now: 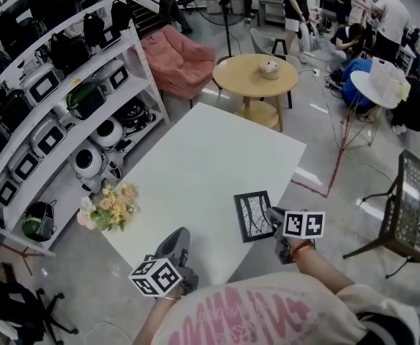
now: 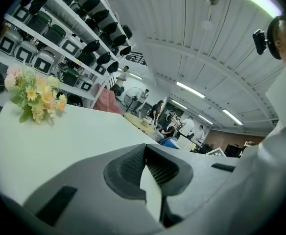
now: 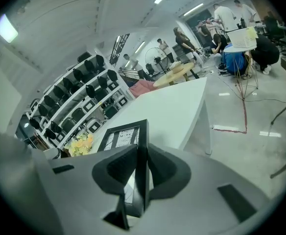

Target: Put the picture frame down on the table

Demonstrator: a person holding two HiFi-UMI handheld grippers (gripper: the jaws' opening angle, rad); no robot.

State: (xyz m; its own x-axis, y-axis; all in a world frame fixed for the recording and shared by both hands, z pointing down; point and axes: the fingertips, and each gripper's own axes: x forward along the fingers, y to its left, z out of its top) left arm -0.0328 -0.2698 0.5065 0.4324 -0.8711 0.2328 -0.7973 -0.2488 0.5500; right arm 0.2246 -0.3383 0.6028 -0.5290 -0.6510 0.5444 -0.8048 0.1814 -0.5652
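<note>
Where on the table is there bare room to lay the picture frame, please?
The table is bare from the picture frame in the right tongs to the far corner. Only the flowers at its left corner and the left tongs at the near corner crowd it.

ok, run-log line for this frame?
right gripper: shut on picture frame | left gripper: shut, empty | frame: over table near edge, contact unclear, not laid flat

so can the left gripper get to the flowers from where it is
Probably yes. The left gripper sits at the near edge of the table, jaws together and empty, and only bare tabletop lies between it and the flowers. The picture frame, in the right gripper, is off to the other side.
</note>
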